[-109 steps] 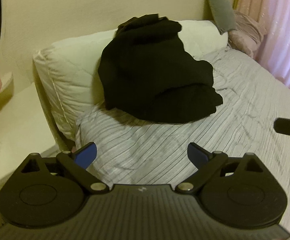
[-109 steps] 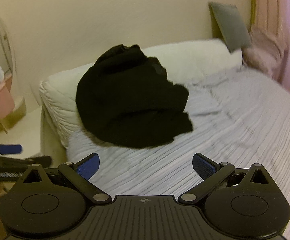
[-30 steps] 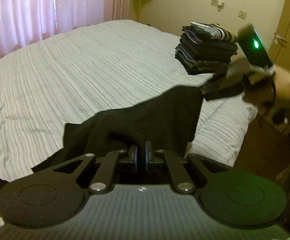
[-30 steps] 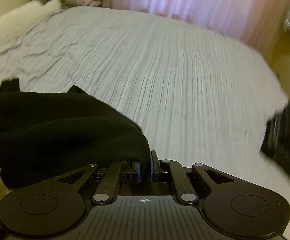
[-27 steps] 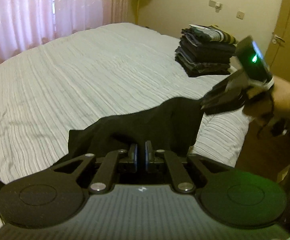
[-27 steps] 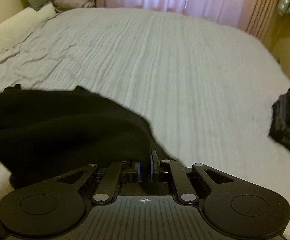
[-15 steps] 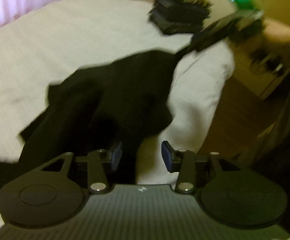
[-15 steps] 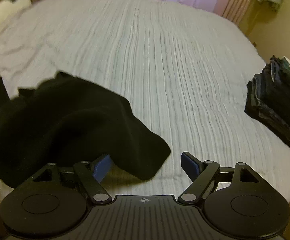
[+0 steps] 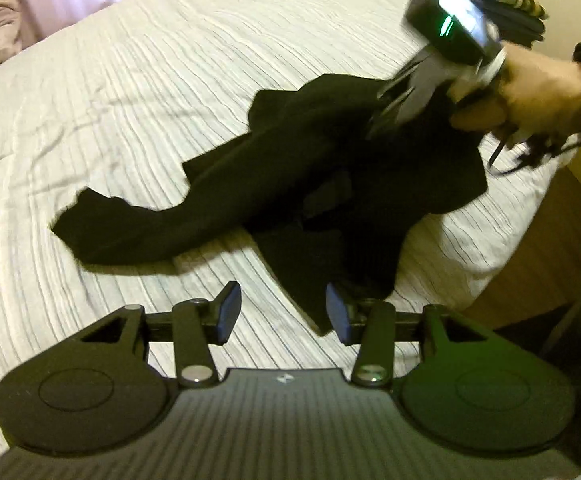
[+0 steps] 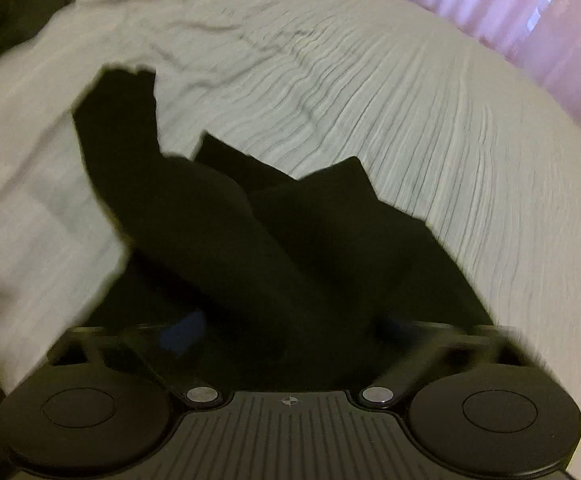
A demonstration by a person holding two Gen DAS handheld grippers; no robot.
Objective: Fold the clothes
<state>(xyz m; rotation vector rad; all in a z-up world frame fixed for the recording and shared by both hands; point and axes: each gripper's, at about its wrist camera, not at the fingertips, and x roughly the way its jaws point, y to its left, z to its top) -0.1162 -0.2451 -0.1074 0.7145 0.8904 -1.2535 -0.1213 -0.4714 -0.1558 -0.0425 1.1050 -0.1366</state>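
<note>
The black garment (image 9: 330,184) is heaped at the bed (image 9: 130,80) edge, left gripper (image 9: 278,312) opening with a hem between its pads, right gripper (image 10: 290,332) closing in cloth; corners should be regripped and spread flat.

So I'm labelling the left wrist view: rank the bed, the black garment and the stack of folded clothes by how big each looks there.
1. Bed, fills most of the frame.
2. Black garment.
3. Stack, mostly hidden behind the right tongs and far off, so its true size is unsure.

Both wrist cameras look steeply down, close over the bed (image 9: 130,80), sharing the black garment (image 9: 330,184).
</note>
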